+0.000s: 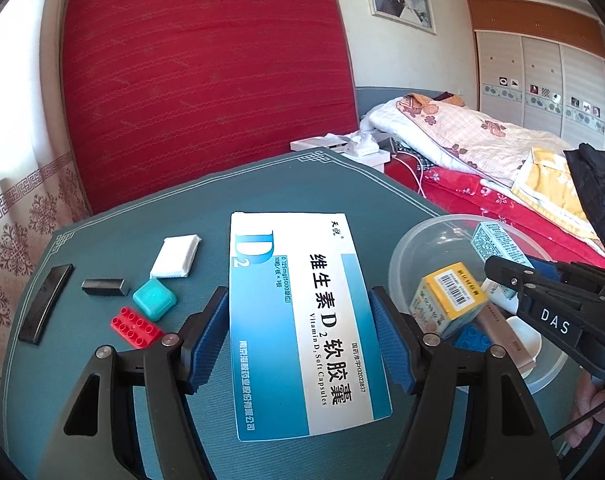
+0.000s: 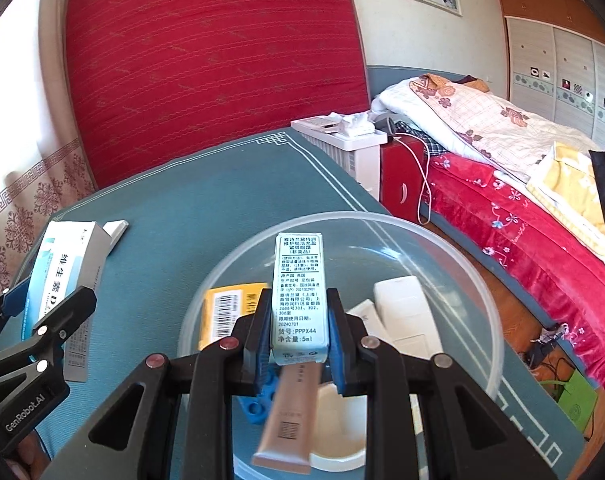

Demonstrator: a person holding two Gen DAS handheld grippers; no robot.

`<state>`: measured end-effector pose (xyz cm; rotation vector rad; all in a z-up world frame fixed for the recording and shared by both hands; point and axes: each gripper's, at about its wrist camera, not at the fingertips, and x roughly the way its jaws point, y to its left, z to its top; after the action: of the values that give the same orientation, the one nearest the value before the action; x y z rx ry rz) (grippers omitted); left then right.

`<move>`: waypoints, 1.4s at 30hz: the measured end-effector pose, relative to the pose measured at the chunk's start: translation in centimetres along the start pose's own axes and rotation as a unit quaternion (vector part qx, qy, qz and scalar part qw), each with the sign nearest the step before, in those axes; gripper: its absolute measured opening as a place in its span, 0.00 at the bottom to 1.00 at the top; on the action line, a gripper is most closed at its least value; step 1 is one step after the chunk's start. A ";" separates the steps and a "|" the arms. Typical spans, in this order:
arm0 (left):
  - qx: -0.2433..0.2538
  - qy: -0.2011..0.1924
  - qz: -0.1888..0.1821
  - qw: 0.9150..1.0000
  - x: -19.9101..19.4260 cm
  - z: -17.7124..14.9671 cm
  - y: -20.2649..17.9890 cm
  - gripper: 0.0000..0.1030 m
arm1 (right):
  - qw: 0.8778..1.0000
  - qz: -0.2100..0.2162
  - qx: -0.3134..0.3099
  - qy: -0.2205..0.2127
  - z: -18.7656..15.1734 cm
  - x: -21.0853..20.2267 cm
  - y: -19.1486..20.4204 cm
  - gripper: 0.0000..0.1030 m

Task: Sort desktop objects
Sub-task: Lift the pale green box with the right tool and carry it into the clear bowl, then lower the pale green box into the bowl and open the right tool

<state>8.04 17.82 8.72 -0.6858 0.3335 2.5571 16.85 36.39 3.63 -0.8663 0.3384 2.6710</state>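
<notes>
My left gripper point(image 1: 298, 336) is shut on a flat blue-and-white vitamin D box point(image 1: 298, 320), held above the teal table mat point(image 1: 182, 208). My right gripper point(image 2: 300, 328) is shut on a slim pale-green carton point(image 2: 298, 296), held over a clear plastic bowl point(image 2: 442, 248). In the bowl lie a yellow barcode box point(image 2: 226, 312), a blue toy brick point(image 2: 258, 404), a beige tube point(image 2: 286, 412) and white items point(image 2: 402, 304). The right gripper point(image 1: 498, 270) with its carton point(image 1: 498, 246) shows at the bowl point(image 1: 414, 248) in the left wrist view. The vitamin box point(image 2: 68, 272) appears at left in the right wrist view.
On the mat's left lie a white pad point(image 1: 176, 256), a teal square case point(image 1: 154, 300), a red toy brick point(image 1: 136, 328), a small dark block point(image 1: 102, 287) and a long black bar point(image 1: 46, 304). A red mattress point(image 1: 206, 80) leans behind the table. A bed point(image 1: 502, 168) stands at right.
</notes>
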 end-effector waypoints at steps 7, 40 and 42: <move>0.017 0.000 -0.010 1.000 0.3 0.6 -1.7 0.70 | 1.000 -0.008 -0.001 -0.001 0.3 -0.1 -1.4 0.26; 0.058 0.020 -0.033 0.998 3.0 1.5 -7.0 0.70 | 0.999 -0.023 0.011 0.025 0.2 1.8 -5.2 0.27; 0.058 0.022 -0.034 0.997 3.1 1.4 -7.0 0.70 | 0.999 -0.023 0.011 0.027 0.1 2.0 -5.2 0.27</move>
<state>8.57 25.55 7.51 -0.6982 0.4628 2.4403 17.09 41.67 1.86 -0.9296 0.3548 2.6009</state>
